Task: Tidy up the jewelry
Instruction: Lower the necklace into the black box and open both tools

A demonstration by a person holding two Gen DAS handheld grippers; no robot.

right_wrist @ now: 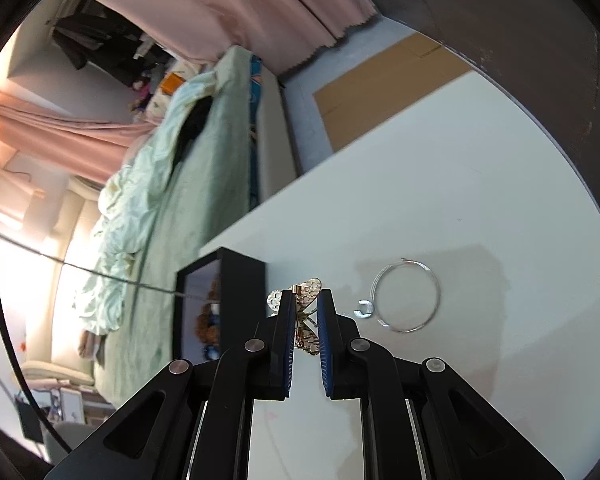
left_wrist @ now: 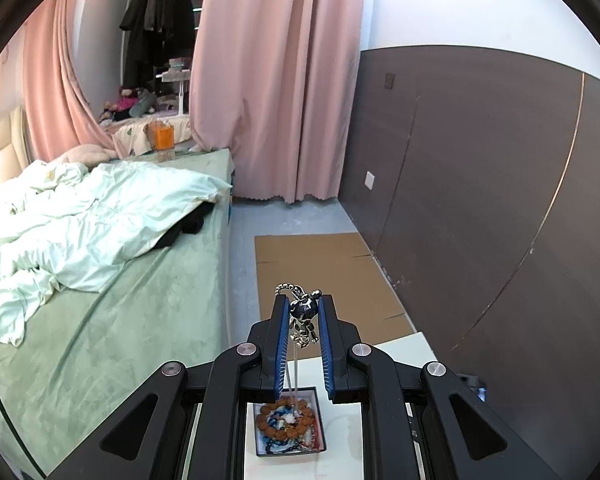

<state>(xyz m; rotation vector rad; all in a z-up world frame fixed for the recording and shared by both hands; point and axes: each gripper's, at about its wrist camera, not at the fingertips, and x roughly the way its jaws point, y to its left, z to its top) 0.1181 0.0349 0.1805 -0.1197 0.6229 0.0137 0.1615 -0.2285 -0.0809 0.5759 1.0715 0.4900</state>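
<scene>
My left gripper [left_wrist: 304, 305] is shut on a dark pendant necklace [left_wrist: 303, 311], held high; its thin chain hangs down into a black jewelry tray [left_wrist: 319, 420] that holds a brown bead bracelet [left_wrist: 286, 424] and other pieces. My right gripper [right_wrist: 305, 305] is shut on a gold butterfly hair clip [right_wrist: 306, 312], just above the white table [right_wrist: 460, 200]. The black tray [right_wrist: 240, 280] stands just left of the right gripper. A thin silver hoop [right_wrist: 406, 296] and a small silver ring [right_wrist: 364, 309] lie on the table to its right.
A bed [left_wrist: 140, 320] with a green cover and white duvet runs along the left. Flat cardboard [left_wrist: 320, 272] lies on the floor beyond the table. A dark wall panel [left_wrist: 500, 200] stands on the right, pink curtains [left_wrist: 276, 80] behind.
</scene>
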